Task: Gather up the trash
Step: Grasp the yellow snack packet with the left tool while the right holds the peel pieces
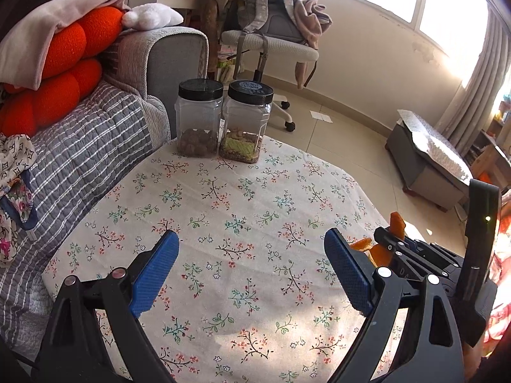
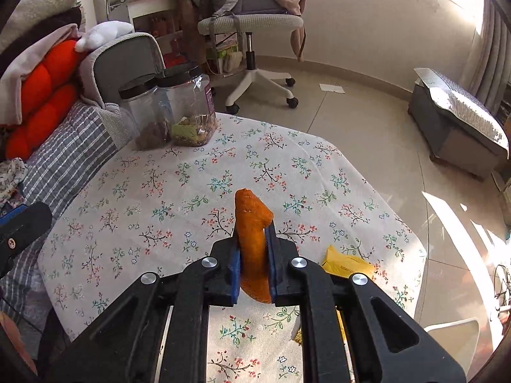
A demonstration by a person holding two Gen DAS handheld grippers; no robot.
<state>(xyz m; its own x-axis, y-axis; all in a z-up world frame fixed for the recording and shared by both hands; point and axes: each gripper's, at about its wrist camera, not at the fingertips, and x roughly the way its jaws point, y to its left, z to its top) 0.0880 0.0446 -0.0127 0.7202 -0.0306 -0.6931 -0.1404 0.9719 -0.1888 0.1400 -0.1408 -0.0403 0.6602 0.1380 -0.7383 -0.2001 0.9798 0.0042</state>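
Hiding yellow packet [image 2: 348,266]: right claw [image 2: 254,249]

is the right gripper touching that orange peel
Touching. The right wrist view shows the right gripper with both blue pads pressed against the sides of the orange peel, held above the floral tablecloth.

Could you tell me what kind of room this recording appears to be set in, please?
Most likely a lived-in home living room or study: a sofa with cushions, a swivel desk chair draped with clothes, and a table with a floral tablecloth.
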